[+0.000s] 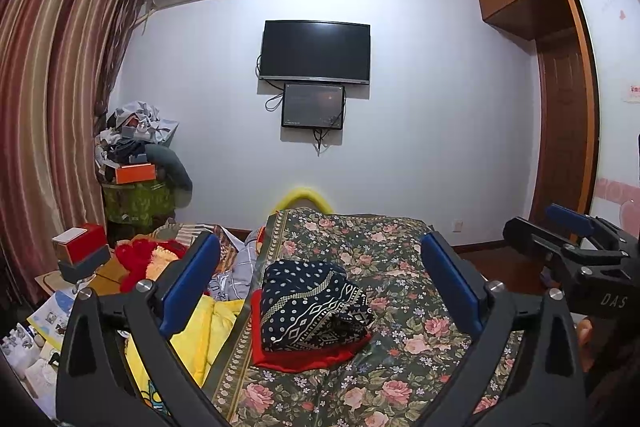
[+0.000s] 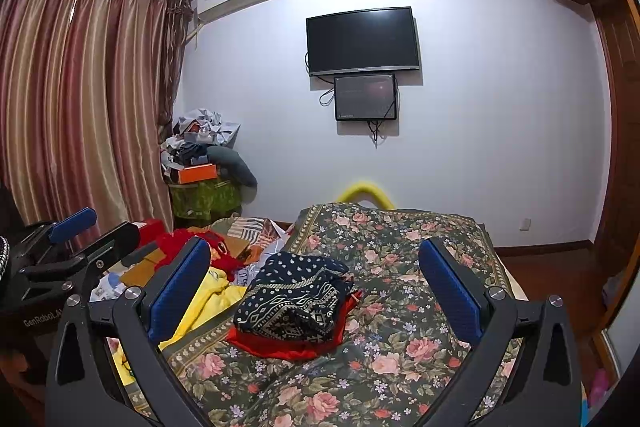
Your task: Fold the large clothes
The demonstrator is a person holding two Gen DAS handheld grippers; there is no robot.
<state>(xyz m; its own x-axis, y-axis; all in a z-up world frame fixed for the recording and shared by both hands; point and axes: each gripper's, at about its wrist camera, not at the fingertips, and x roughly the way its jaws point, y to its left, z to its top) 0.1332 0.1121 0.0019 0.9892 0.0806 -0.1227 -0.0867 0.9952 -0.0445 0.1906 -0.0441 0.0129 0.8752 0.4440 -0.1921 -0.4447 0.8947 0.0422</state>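
A folded navy patterned garment point(image 1: 314, 303) lies on top of a folded red garment point(image 1: 304, 359) on the floral bedspread point(image 1: 400, 267). The same stack shows in the right wrist view: navy point(image 2: 294, 297), red point(image 2: 288, 345), bedspread point(image 2: 400, 327). My left gripper point(image 1: 320, 279) is open and empty, held above and before the stack. My right gripper point(image 2: 316, 283) is open and empty too, at the same height. The right gripper shows at the right edge of the left wrist view point(image 1: 576, 239); the left gripper shows at the left edge of the right wrist view point(image 2: 80, 243).
A yellow garment point(image 1: 200, 327) and a red fluffy cloth point(image 1: 148, 259) lie in a clutter left of the bedspread. Boxes and papers point(image 1: 80, 251) sit further left. A pile of things point(image 1: 140, 163) stands by the curtain. A wardrobe point(image 1: 560, 107) is at the right.
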